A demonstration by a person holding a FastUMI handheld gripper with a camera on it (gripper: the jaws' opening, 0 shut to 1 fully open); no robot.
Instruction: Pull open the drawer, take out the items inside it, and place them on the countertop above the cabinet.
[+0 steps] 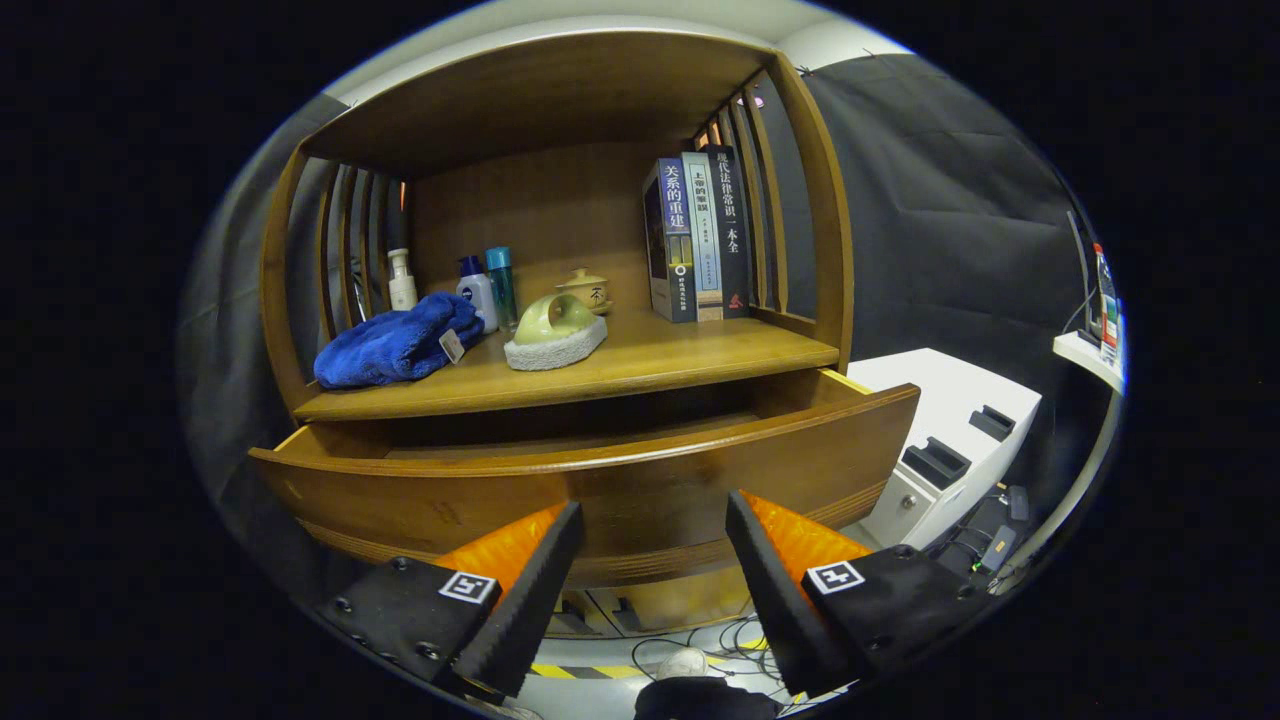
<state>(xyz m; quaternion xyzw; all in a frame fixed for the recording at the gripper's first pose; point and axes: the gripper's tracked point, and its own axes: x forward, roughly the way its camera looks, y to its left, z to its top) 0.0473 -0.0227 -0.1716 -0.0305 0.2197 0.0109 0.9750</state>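
Observation:
The wooden drawer (600, 485) of the cabinet stands pulled out, its curved front just ahead of my fingers. What shows of its inside is dark bare wood. My gripper (655, 510) is open in front of the drawer's face, holding nothing. On the countertop (700, 350) above the drawer lie a blue towel (395, 345) at the left and a green-handled scrubbing pad (555, 335) near the middle.
Behind the towel and pad stand three small bottles (478, 290) and a small lidded pot (587, 290). Three books (700, 235) stand upright at the right under the shelf's wooden roof. A white cabinet (950, 440) sits to the right; cables lie on the floor below.

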